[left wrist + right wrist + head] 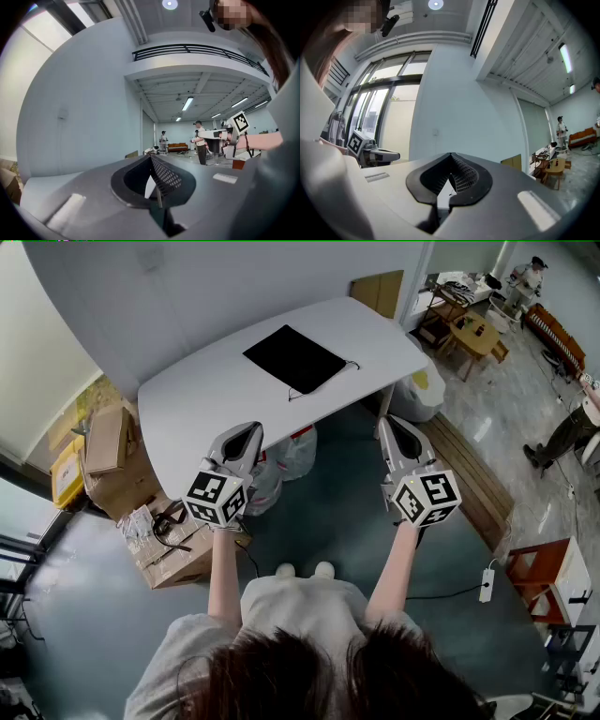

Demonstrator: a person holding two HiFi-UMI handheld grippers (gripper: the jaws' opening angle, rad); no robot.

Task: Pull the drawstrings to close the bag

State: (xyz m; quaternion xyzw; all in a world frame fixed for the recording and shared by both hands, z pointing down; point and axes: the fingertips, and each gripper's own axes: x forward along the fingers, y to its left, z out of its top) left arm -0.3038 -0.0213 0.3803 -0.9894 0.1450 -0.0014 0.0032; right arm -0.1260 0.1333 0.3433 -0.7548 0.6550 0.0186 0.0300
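A flat black drawstring bag (294,358) lies on the white table (206,399), with thin strings trailing at its right corner (349,366) and near edge. My left gripper (251,430) is held level in the air just short of the table's near edge, jaws shut and empty. My right gripper (388,423) hangs at the same height to the right, also shut on nothing. Both are well short of the bag. In the left gripper view the jaws (151,159) meet at the tip; in the right gripper view the jaws (451,157) do too.
Cardboard boxes (112,442) and clutter stand on the floor left of the table. White plastic bags (291,457) sit under the table's near edge. A power strip (487,585) lies on the floor at right. People stand far off at the back right (527,277).
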